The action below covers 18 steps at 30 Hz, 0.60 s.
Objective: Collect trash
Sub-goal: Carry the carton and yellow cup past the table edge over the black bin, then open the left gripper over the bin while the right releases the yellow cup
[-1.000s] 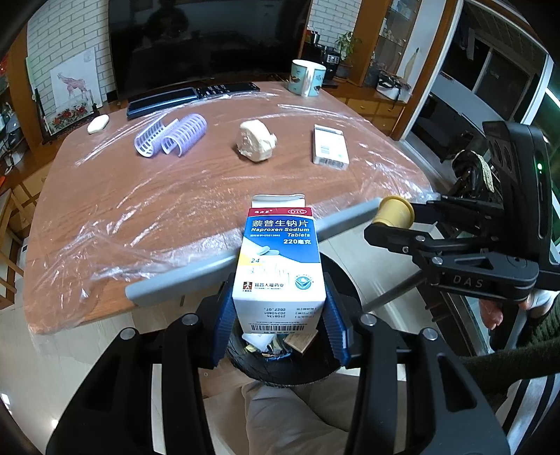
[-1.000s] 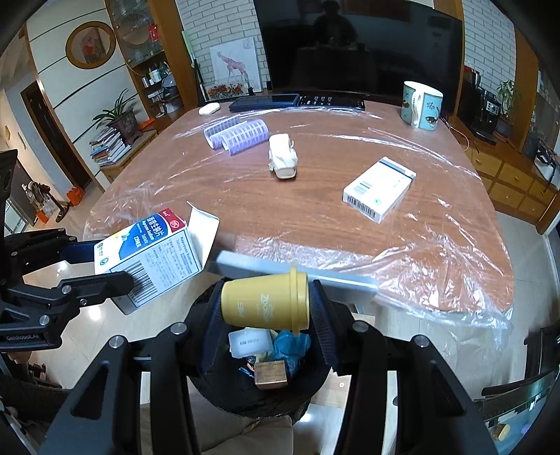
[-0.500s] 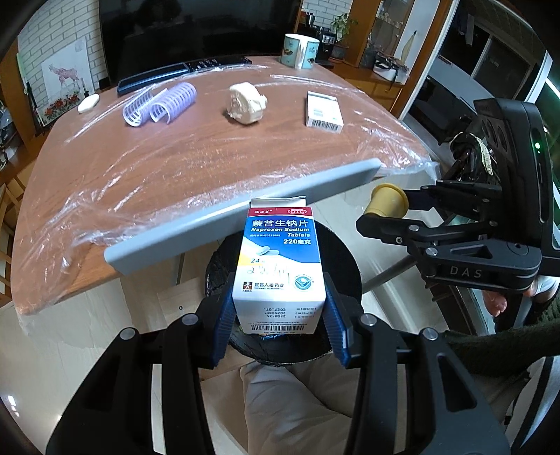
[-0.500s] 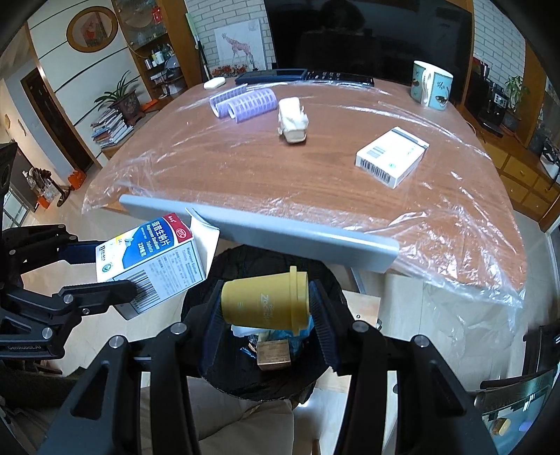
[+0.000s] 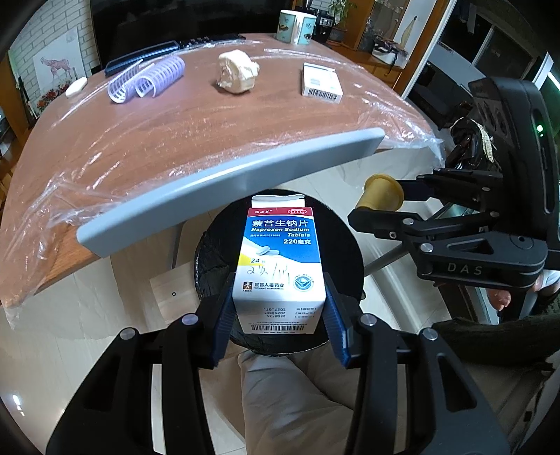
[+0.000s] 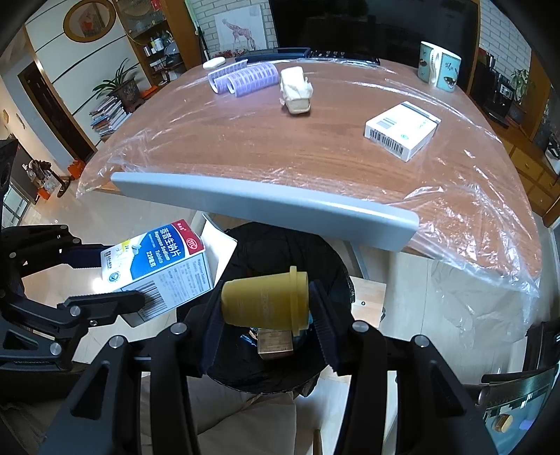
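We look across a wooden table point(image 5: 175, 140) covered with clear plastic sheeting point(image 6: 490, 224), in a living room with a white brick wall, a giraffe picture point(image 6: 241, 31) and a large dark screen beyond the table's far edge. On the table lie purple hair rollers point(image 5: 147, 82), a crumpled cream wad point(image 5: 236, 75), a white barcode box point(image 5: 320, 84), a mug point(image 5: 294, 21) at the far edge, a white oval thing point(image 5: 76, 86) and dark remotes point(image 5: 175, 49). A grey chair back point(image 5: 227, 182) stands against the table's near edge, and just on our side of it, on the pale floor, sits a bin with a black liner point(image 6: 280, 245).

Our left gripper point(image 5: 278, 308) clamps a blue and white medicine box point(image 5: 280, 259) between its blue pads, upright, directly over the bin's mouth. Our right gripper point(image 6: 266, 315) pinches a yellow lidded cup point(image 6: 266, 302) lying on its side, also over the bin.

The left view hides the bin's contents behind the medicine box, but shows a sleeve and fingertips point(image 5: 500, 297) on the right gripper's handle. The right view looks into the bin, where a small brown block point(image 6: 274, 343) and a scrap of blue lie below the cup, and shows a potted plant point(image 6: 122, 87), shelves and stacked books point(image 6: 108, 115) left of the table.
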Each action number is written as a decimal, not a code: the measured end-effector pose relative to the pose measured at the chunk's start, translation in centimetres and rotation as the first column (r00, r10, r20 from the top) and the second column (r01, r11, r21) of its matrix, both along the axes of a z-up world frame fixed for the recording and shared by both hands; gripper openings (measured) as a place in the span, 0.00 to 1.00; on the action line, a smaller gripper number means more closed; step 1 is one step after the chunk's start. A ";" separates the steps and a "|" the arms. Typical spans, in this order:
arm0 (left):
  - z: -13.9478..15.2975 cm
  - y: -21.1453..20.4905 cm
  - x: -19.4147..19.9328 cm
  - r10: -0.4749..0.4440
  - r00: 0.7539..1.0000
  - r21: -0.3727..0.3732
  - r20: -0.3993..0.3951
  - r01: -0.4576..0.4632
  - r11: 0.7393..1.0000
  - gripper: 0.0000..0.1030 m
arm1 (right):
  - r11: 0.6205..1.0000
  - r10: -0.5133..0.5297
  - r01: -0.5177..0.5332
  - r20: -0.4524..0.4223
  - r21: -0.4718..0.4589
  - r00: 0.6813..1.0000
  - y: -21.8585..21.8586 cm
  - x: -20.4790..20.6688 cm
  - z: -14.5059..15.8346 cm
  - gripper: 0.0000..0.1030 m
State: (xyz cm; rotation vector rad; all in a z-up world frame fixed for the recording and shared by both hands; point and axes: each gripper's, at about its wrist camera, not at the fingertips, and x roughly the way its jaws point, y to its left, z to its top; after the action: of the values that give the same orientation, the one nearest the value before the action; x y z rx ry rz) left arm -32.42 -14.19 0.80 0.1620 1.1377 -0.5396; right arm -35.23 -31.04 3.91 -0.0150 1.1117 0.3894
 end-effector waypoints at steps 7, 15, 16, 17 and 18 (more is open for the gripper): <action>-1.7 0.1 0.5 0.013 0.999 0.023 -0.031 -0.012 1.000 0.46 | 1.000 0.012 -0.012 -0.024 -0.009 1.000 0.3 0.5 -1.2 0.46; -3.0 0.2 1.1 0.021 0.998 0.045 -0.056 -0.018 0.999 0.46 | 1.000 0.011 -0.011 -0.050 -0.010 0.999 0.7 1.0 -2.4 0.46; -3.2 0.2 1.2 0.023 0.998 0.048 -0.059 -0.020 0.999 0.46 | 1.000 0.011 -0.012 -0.052 -0.011 0.999 0.7 1.1 -2.6 0.46; -3.3 0.1 1.4 0.024 0.998 0.050 -0.061 -0.021 0.999 0.46 | 1.000 0.012 -0.013 -0.055 -0.013 0.998 0.7 1.2 -2.8 0.46; -3.5 0.1 1.5 0.024 0.998 0.052 -0.063 -0.021 0.998 0.46 | 1.000 0.013 -0.013 -0.057 -0.015 0.998 0.8 1.2 -2.9 0.46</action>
State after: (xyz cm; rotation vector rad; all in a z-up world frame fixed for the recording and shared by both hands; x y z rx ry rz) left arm -30.94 -14.14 -2.69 0.1767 1.2150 -0.4989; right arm -34.02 -30.27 1.02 -0.0248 1.1707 0.3950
